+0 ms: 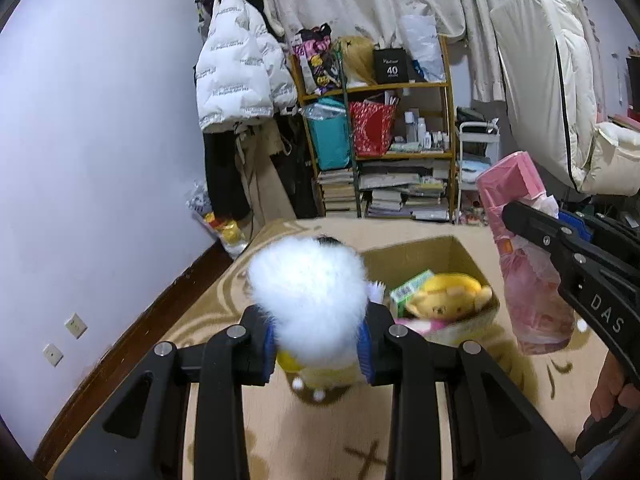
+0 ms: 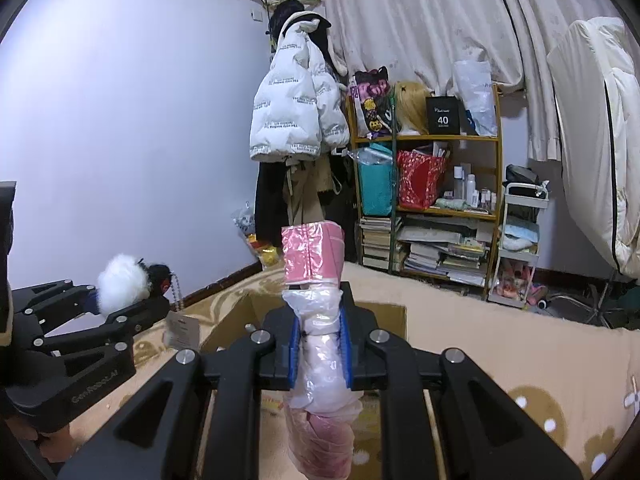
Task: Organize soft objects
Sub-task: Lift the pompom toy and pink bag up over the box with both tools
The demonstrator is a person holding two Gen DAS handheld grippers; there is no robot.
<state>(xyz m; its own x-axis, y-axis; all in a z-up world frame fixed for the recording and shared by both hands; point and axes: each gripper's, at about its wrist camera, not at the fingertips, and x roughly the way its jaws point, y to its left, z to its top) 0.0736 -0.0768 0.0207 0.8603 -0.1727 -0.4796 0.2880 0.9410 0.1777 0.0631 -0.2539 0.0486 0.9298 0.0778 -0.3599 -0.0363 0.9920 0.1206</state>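
Now the left tool (image 1: 320,350) is closed on a white fluffy plush toy (image 1: 308,292), above the beige carpet (image 1: 192,320). Beside it, the right tool (image 2: 320,354) clamps a pink plastic-wrapped bundle (image 2: 316,280). Behind, an open cardboard box (image 1: 460,252) holds a yellow plush (image 1: 448,294).

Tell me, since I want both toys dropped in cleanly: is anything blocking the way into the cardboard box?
Nothing visible blocks the cardboard box; its top is open. A yellow plush and green carton already fill its near end, leaving the far end free.
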